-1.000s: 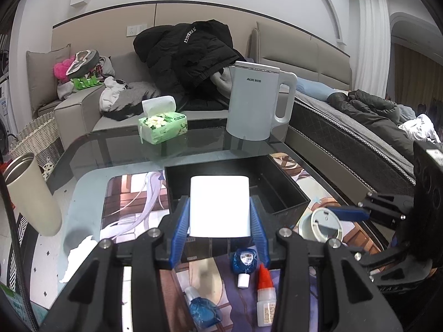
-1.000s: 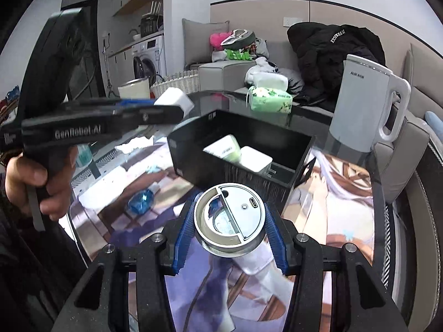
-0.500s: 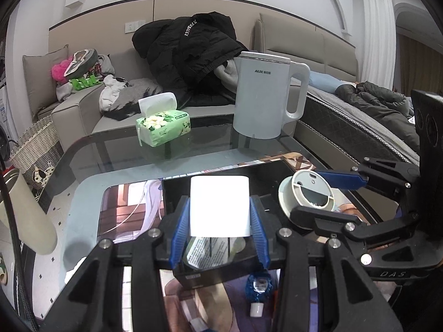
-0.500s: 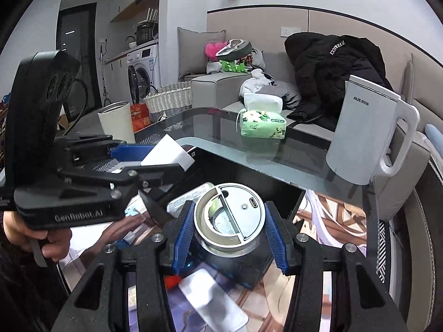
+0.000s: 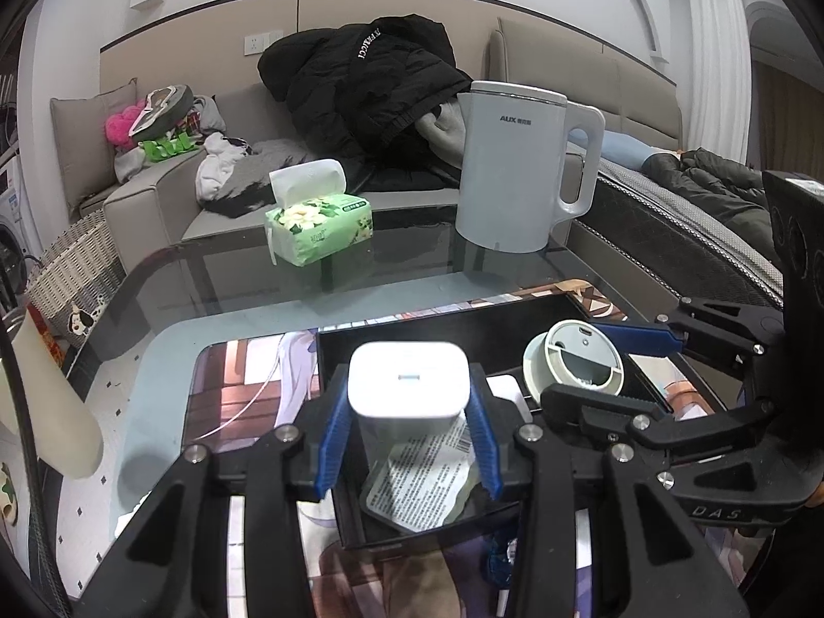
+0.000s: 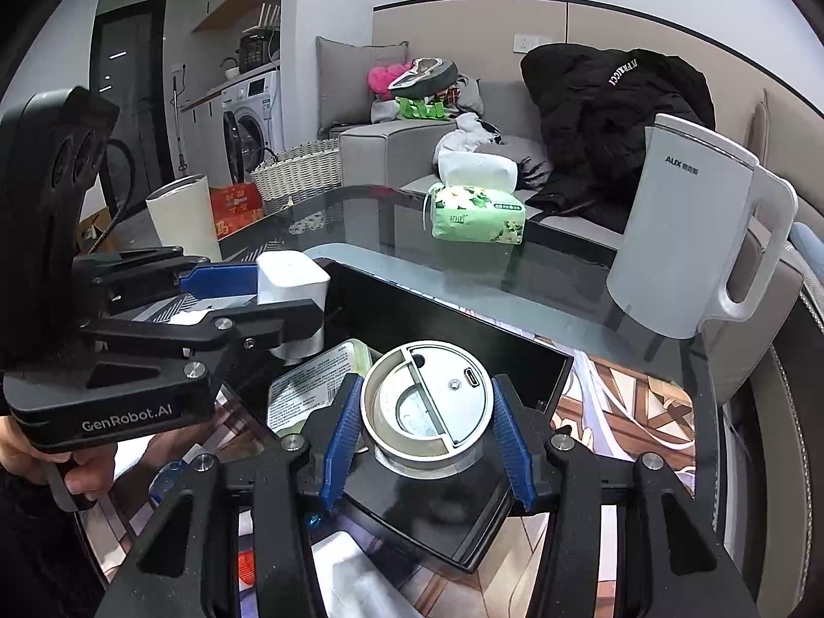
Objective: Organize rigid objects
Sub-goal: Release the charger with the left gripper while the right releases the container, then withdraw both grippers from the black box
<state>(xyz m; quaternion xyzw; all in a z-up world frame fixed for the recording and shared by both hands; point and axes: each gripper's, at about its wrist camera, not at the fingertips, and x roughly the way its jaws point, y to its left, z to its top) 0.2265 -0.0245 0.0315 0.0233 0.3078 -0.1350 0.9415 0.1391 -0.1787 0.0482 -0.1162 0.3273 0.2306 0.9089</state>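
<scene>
2 tools over the black bin (image 5: 515, 324): left tool (image 5: 409, 443) clamps the white charger (image 5: 409, 386), right tool (image 6: 422, 443) clamps the round lid (image 6: 430, 407); next we lower and release.

Both views are evenly lit by soft indoor light from above. Strong fisheye bending and black vignetted corners are seen at the edges. Glare washes out the white charger (image 5: 409, 386), and reflections are carried by the glass table (image 6: 546, 278). Nearby gripper parts are slightly soft.
</scene>
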